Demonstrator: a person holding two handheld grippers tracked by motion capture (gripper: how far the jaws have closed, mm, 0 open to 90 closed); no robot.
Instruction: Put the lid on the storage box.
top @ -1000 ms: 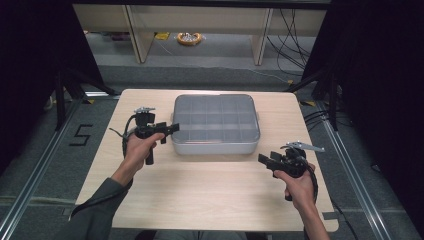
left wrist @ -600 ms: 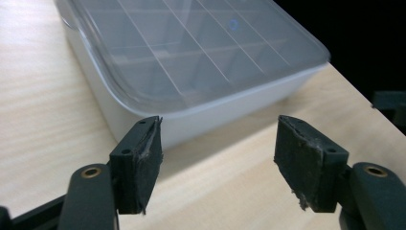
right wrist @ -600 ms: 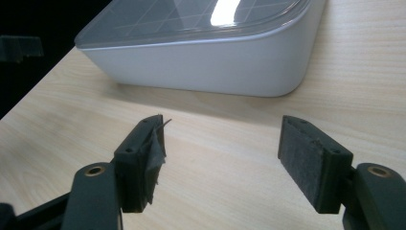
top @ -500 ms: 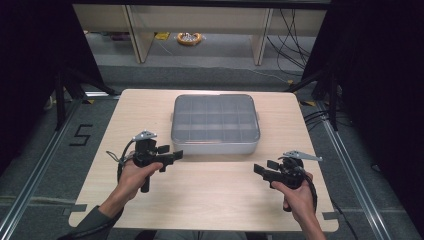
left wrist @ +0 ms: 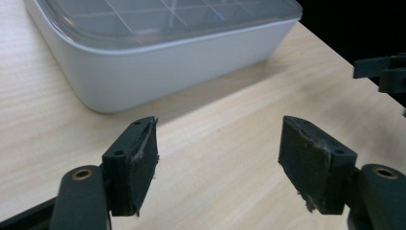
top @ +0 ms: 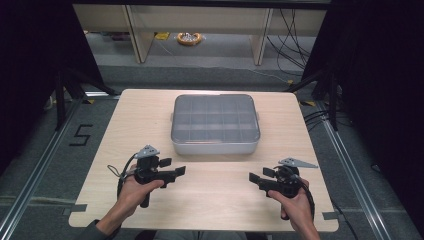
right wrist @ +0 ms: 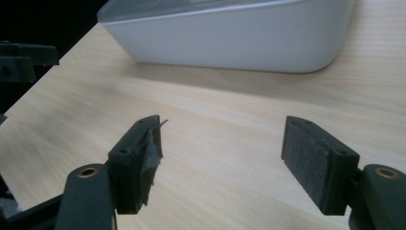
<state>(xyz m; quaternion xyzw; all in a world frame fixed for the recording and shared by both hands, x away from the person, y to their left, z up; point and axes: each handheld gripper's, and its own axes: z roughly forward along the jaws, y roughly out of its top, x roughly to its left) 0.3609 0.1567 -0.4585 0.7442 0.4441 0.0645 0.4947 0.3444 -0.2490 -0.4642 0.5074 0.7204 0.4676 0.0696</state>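
A white shallow box with a clear lid over a grid of compartments point(top: 215, 125) lies shut at the middle of the wooden table point(top: 125, 130). My left gripper point(top: 177, 171) hovers near the front left, pointing right, jaws open and nothing between them. My right gripper point(top: 254, 179) is at the front right, pointing left, also open and bare. In the left gripper view the box point(left wrist: 158, 62) lies beyond the open gripper point(left wrist: 218, 163), with the other gripper point(left wrist: 383, 72) at the right edge. The right gripper view shows the box point(right wrist: 230, 33) past its open gripper point(right wrist: 220, 163).
A bare strip of table point(top: 215, 200) lies between the two grippers, in front of the box. On the floor are a tape mark shaped like a 5 point(top: 82, 135) at the left, a yellow ring-like object point(top: 189, 38) at the back, and cables point(top: 290, 30).
Both hands have drawn back from the box's sides toward the near edge of the table. The jaws stay open, and the box has not moved.
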